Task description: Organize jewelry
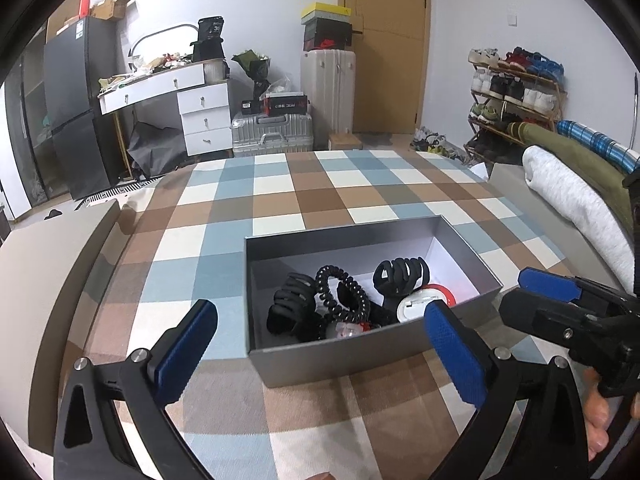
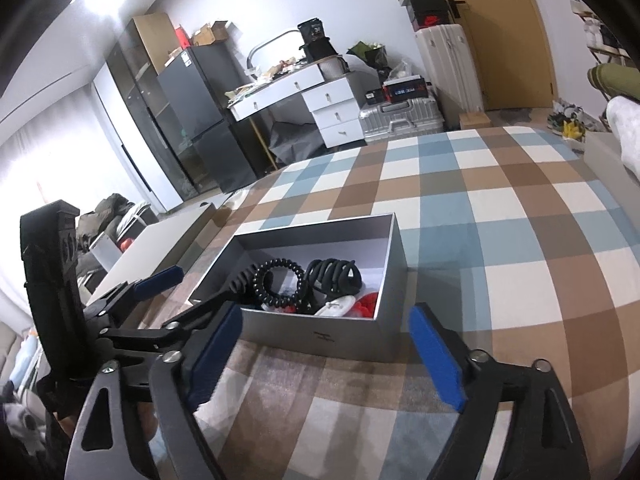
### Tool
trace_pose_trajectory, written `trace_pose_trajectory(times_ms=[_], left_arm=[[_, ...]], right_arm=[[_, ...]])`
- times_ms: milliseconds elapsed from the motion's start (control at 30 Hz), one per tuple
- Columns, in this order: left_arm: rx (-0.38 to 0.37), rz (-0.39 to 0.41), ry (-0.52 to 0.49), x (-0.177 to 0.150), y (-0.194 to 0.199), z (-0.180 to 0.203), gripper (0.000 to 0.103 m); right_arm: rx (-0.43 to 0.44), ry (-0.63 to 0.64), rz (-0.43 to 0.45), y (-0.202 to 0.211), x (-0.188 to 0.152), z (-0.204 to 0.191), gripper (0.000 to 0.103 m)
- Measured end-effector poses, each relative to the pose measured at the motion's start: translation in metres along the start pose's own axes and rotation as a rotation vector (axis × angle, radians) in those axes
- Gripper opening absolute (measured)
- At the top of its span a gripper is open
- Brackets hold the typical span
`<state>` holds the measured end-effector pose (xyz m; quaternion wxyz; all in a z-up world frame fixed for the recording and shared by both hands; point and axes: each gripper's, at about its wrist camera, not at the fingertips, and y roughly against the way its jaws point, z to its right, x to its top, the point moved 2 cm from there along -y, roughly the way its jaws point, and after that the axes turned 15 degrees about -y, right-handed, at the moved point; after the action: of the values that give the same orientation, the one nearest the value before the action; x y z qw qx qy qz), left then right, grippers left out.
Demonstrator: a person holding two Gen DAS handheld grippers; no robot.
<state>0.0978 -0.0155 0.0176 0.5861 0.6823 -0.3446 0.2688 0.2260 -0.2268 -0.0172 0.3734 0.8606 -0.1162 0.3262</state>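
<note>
Bed: checked cover [image 1: 280, 184] spreads under and ahead of both sets of fingers.
Box: grey open box [image 1: 332, 360] sits just ahead of both, long axis running away from them.
Contents: hair claws [image 1: 400, 276], coil tie [image 1: 340, 288], red-white piece [image 1: 424, 300] heaped at the near end.
Left gripper [image 1: 320, 348]: fingers apart, empty, straddling the near wall; seemingly nearer.
Right gripper [image 2: 328, 356]: fingers apart, empty, short of the box.

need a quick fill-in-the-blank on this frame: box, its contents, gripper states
1. The hair claws and the coiled hair tie lie inside the grey ____.
2. Both the left gripper and the right gripper are ____.
3. The box rests on a ____ cloth.

Missing words: box; open; checkered
</note>
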Motion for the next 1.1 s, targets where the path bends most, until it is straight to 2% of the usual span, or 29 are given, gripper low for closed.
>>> trace_pose_trajectory(times_ms=[133, 500, 733, 1100], left_arm=[[0.000, 0.013, 0.006, -0.008, 0.009, -0.002, 0.101], [-0.020, 0.050, 0.032, -0.033, 0.016, -0.008, 0.102], [0.003, 0.052, 0.026, -0.036, 0.012, -0.009, 0.102], [-0.002, 0.106, -0.013, -0.037, 0.021, -0.005, 0.102]], right_arm=[[0.004, 0.017, 0.032, 0.007, -0.003, -0.002, 0.103], [0.008, 0.173, 0.148, 0.022, -0.021, -0.019, 0.103], [0.000, 0.234, 0.199, 0.021, -0.031, -0.027, 0.103], [0.000, 0.241, 0.241, 0.024, -0.034, -0.024, 0.103]])
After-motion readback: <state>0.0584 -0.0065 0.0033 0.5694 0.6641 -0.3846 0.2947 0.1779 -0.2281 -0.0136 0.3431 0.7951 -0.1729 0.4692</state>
